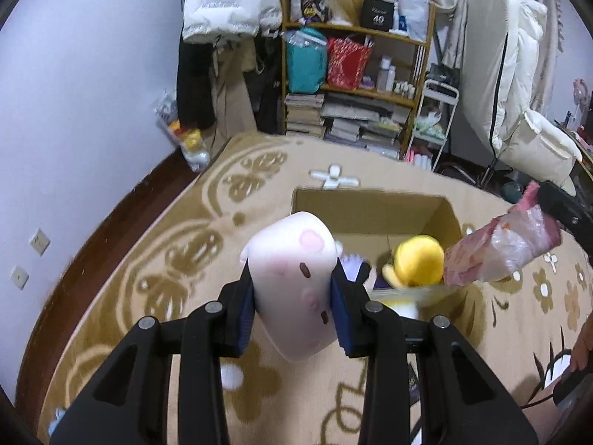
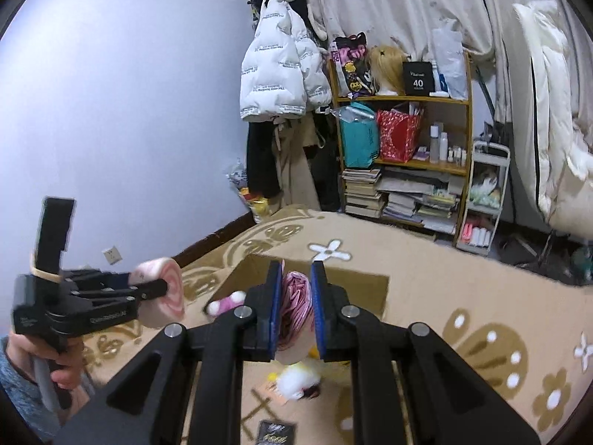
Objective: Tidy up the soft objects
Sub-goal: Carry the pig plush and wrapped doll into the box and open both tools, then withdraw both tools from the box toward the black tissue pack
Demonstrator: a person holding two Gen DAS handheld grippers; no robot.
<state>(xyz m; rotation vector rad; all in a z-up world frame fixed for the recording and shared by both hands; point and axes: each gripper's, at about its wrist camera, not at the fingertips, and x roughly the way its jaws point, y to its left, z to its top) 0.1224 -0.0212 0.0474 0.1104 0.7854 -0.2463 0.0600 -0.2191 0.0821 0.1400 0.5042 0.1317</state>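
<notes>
Left gripper [image 1: 292, 296]: lower centre of the left wrist view, fingers clamped on a white plush with pink blotches [image 1: 292, 278], held above the patterned carpet [image 1: 148, 259].

Right gripper [image 2: 294, 307]: lower centre of the right wrist view, fingers pinched together on a pink crinkled packet [image 2: 292, 296]. The same packet shows at the right edge of the left wrist view.

Cardboard box [image 1: 370, 215]: open, centre of the left wrist view, on the carpet. Contents: yellow plush [image 1: 418, 259] at its near right; other items too blurred to name.

Person's hand [image 2: 63, 367]: lower left of the right wrist view, gripping the left gripper's handle.

Wooden shelf [image 2: 404, 100]: upper right centre, stocked.
</notes>
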